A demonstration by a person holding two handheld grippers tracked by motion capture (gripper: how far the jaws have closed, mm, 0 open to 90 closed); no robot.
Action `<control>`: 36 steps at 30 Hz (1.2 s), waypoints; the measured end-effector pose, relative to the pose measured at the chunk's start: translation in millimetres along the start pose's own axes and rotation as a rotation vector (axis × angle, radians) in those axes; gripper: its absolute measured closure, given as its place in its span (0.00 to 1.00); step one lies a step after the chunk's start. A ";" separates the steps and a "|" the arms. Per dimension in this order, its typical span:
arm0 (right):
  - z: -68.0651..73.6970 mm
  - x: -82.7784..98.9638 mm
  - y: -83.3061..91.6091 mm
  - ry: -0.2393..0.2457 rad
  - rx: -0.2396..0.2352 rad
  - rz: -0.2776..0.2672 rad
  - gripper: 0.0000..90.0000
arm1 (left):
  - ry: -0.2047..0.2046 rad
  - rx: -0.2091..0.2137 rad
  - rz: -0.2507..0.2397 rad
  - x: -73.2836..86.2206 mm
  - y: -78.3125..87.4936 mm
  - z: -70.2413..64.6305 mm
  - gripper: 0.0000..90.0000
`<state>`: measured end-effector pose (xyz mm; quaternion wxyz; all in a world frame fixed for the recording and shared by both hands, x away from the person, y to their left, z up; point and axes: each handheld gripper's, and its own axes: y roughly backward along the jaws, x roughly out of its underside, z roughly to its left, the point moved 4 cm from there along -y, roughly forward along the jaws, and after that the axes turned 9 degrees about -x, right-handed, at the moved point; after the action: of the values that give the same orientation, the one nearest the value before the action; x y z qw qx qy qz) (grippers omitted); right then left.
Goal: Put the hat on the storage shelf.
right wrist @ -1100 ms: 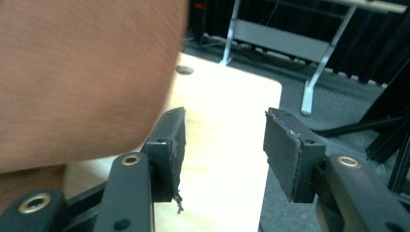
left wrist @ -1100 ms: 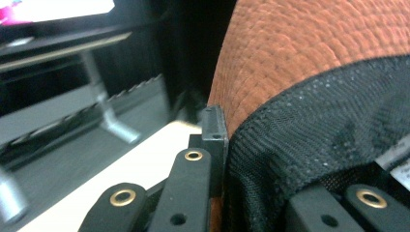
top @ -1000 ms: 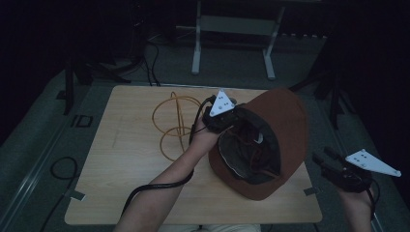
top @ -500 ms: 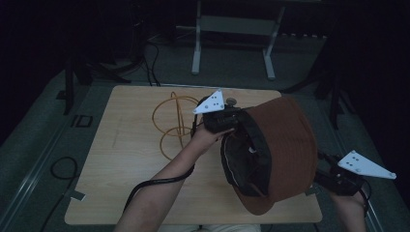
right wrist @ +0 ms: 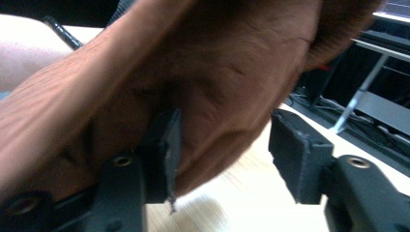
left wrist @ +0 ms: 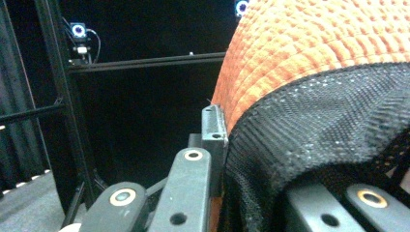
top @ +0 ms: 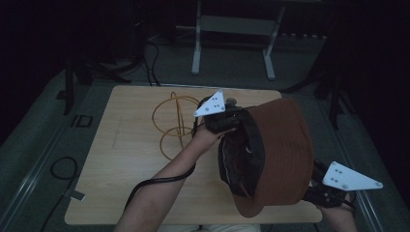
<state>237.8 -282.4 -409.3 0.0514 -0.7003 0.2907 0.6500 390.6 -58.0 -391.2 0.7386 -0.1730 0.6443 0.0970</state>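
Above the table, left tongs (top: 231, 123) clamp the brown hat (top: 283, 154); right tongs (right wrist: 222, 145), just widening, stand apart around its brim.

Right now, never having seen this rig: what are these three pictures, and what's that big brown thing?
No robot here: a person holds hand-held tongs in each hand. The high view looks down on a wooden table. The other two pictures come from cameras riding on each pair of tongs, looking along their black jaws.

The brown thing is a brimmed hat with a dark mesh lining, lifted off the table. The left tongs are shut on the hat's edge; their own view shows fabric and mesh pinched between the jaws. The right tongs have just been opening: the brim lies against one jaw, the other stands apart, so no grip there.

An orange wire stand sits on the table beyond the left hand.
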 end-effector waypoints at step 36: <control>-5.1 -26.6 -1.1 -0.003 0.028 -0.236 0.97 | 0.024 -0.052 0.126 18.1 9.5 2.4 0.78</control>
<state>243.1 -274.7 -383.8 0.1376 -0.7279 0.2151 0.6363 392.1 -49.8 -410.0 0.7183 -0.1523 0.6602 0.1580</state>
